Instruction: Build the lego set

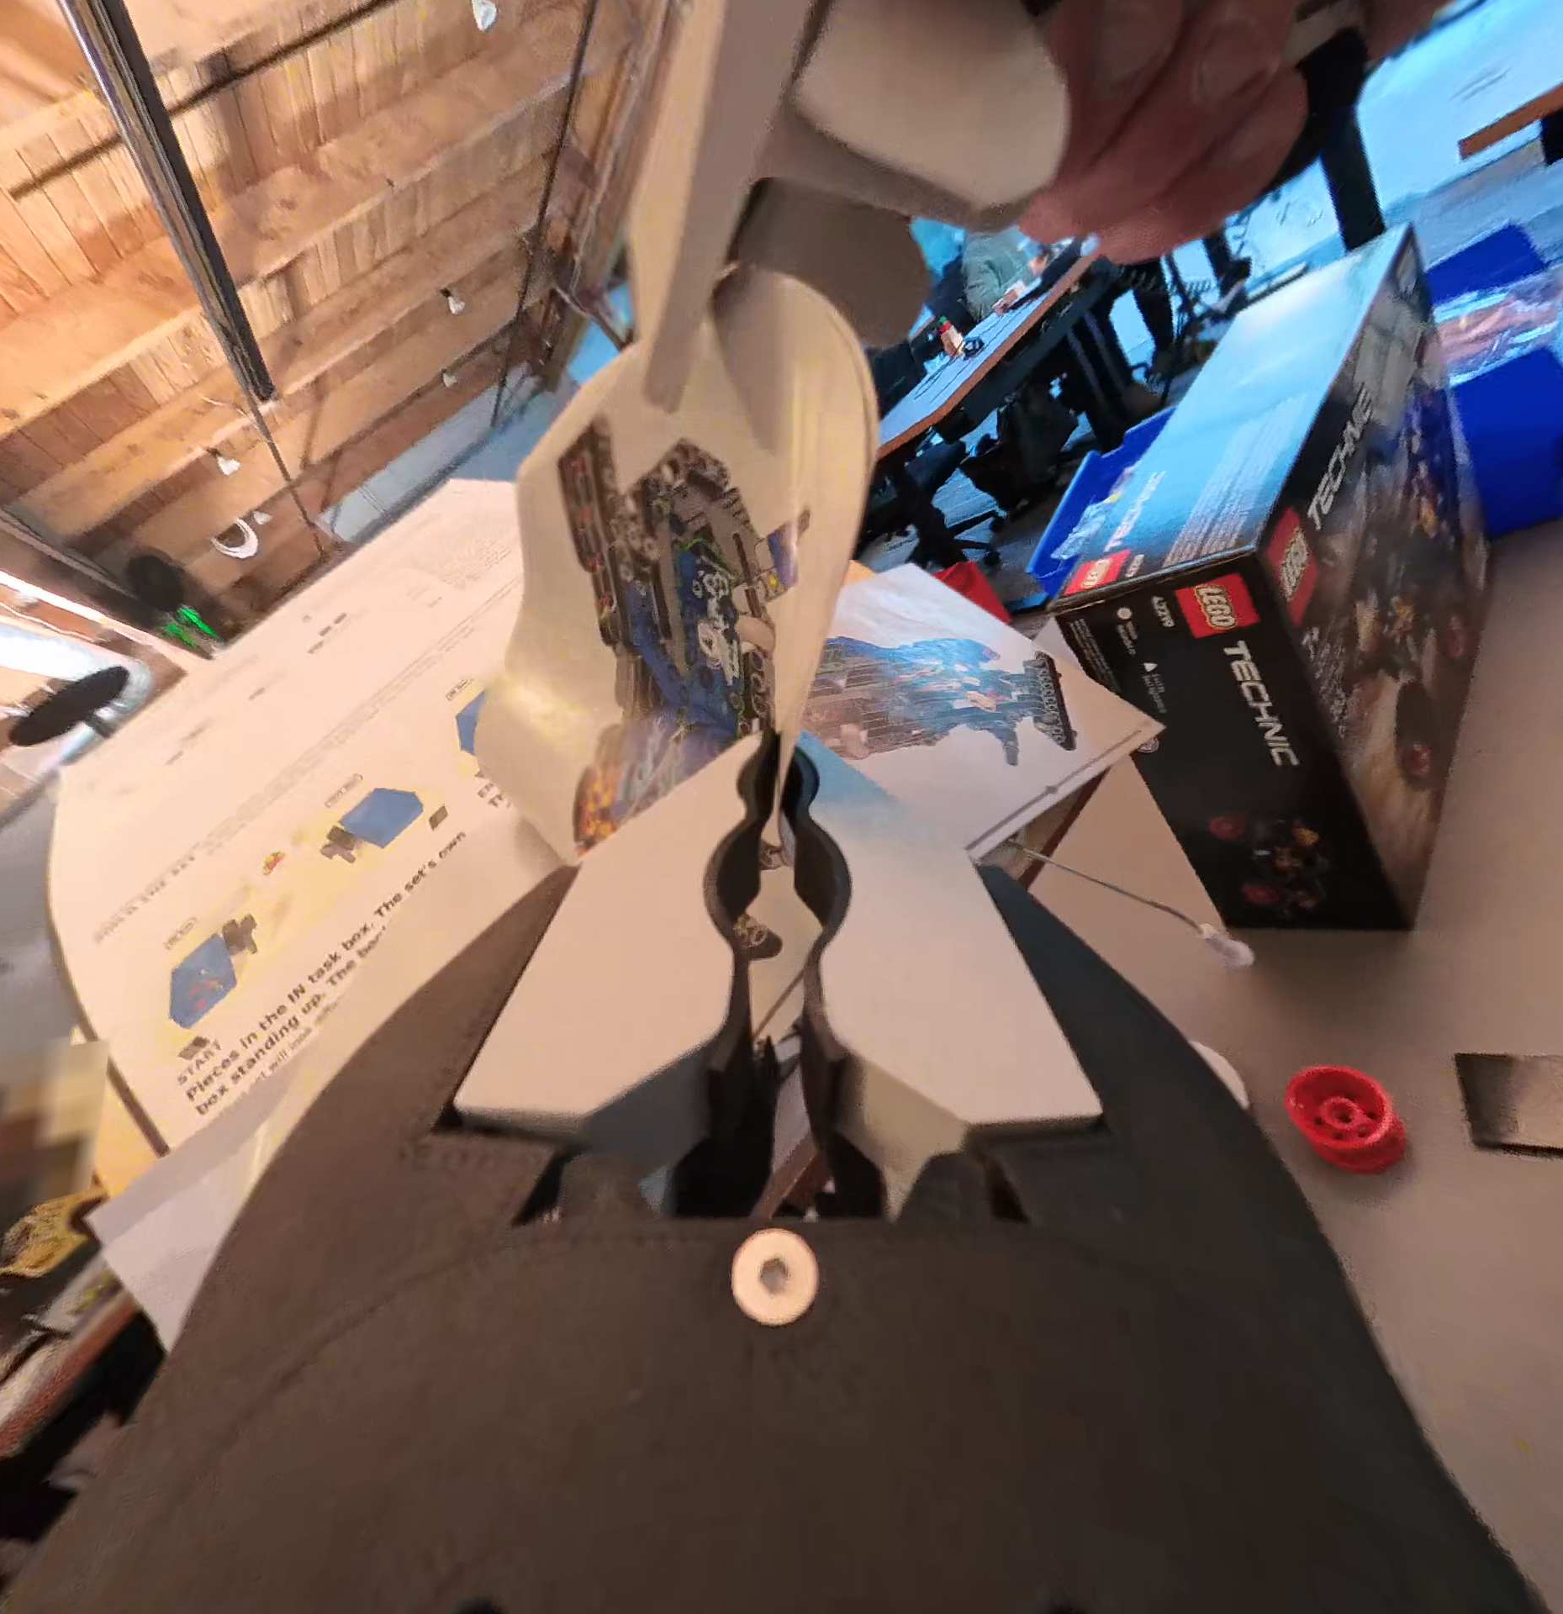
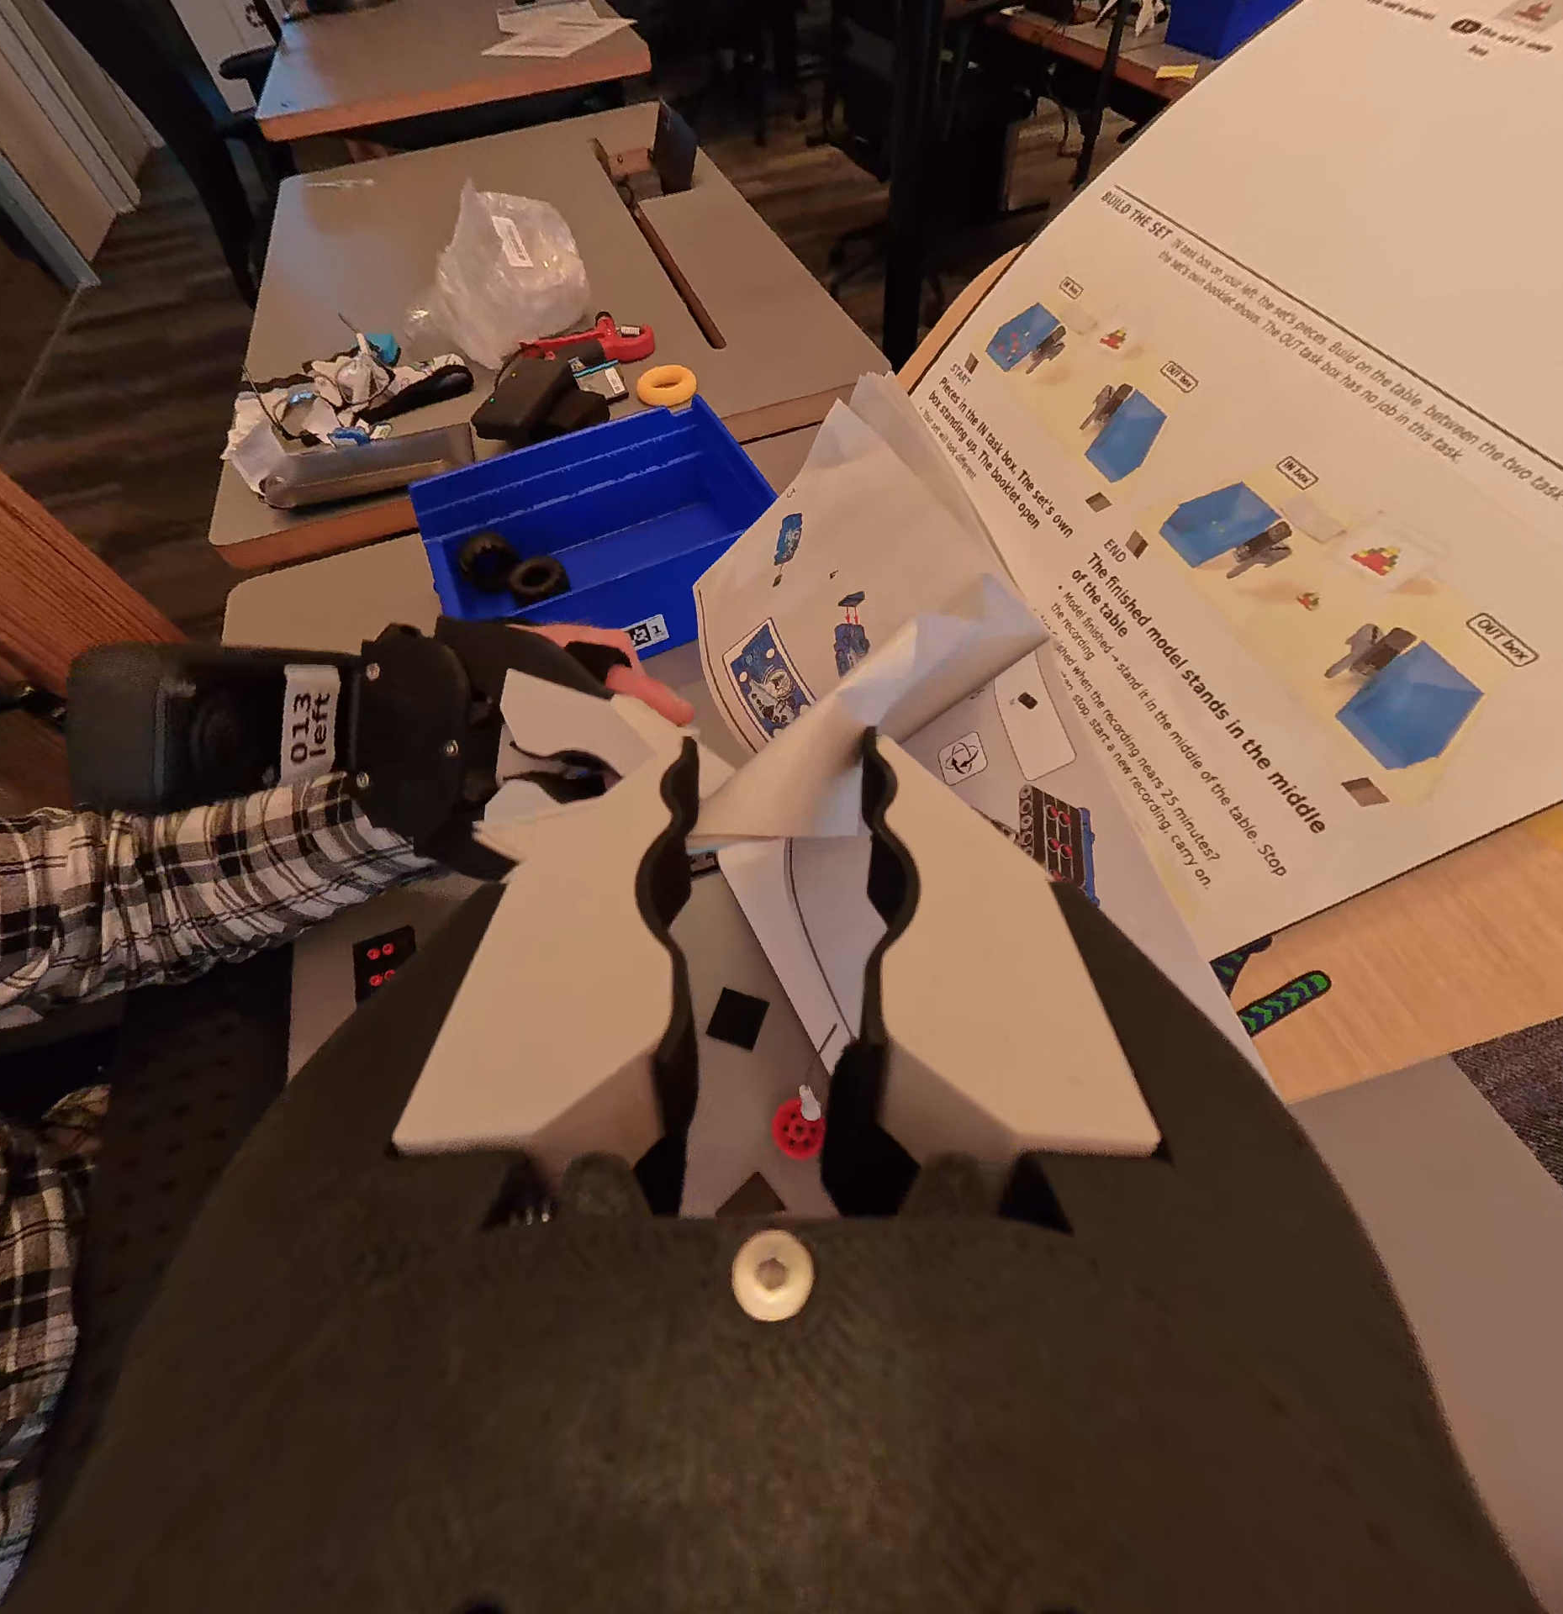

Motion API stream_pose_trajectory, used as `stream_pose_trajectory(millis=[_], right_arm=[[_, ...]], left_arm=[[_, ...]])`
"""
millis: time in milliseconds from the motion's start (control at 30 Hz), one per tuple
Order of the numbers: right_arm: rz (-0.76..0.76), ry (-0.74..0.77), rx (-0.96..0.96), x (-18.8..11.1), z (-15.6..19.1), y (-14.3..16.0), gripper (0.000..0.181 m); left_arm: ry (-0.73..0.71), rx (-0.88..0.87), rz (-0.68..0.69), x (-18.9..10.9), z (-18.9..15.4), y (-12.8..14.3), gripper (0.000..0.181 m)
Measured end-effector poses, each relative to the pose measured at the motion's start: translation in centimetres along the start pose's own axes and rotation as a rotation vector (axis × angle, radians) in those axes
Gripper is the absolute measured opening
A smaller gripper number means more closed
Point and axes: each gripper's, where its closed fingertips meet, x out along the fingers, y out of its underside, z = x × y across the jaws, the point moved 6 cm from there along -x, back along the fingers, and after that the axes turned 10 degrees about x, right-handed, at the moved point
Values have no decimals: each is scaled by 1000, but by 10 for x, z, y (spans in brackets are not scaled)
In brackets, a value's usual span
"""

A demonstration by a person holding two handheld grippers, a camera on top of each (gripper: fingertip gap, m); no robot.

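White paper booklet (image 1: pixel 673 611) held up off the table, pages curled. L gripper (image 1: pixel 773 777) fingers nearly together, pinching booklet's lower edge. R gripper (image 2: pixel 782 769) fingers apart; a folded page sits between the tips, touching the right-hand finger (image 2: pixel 878 786) — gripped or not, cannot tell. Red wheel hub (image 1: pixel 1345 1118) on grey table (image 1: pixel 1415 1310), near L gripper. Lego box (image 1: pixel 1284 664) lying behind it. Blue bin (image 2: pixel 603 515) w/ two black tyres (image 2: pixel 511 563) beyond L gripper. Large printed sheet (image 2: pixel 1284 454) to the right.
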Motion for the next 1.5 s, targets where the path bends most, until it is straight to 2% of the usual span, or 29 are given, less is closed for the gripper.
stream_pose_trajectory(millis=[233, 400, 733, 933, 1167, 1367, 1500], right_arm=[[-32, 7, 2, -14, -1, -1, 51], [-52, 50, -21, -26, -4, -1, 51], [-6, 114, -39, -18, -14, 15, 51], [32, 124, -57, -4, -14, 23, 51], [67, 137, -130, 21, -5, 30, 52], [101, 196, -258, 44, 5, 35, 56], [122, 207, -332, 62, 15, 40, 55]], left_arm=[[62, -144, -15, -14, 24, 5, 0], [95, -232, -24, -28, 43, 10, 0], [170, -297, 127, -55, 72, 42, 15], [219, -380, 144, -70, 82, 58, 15], [240, -469, 95, -81, 92, 66, 17], [236, -538, 22, -93, 104, 67, 7], [229, -547, 30, -95, 106, 73, 0]])
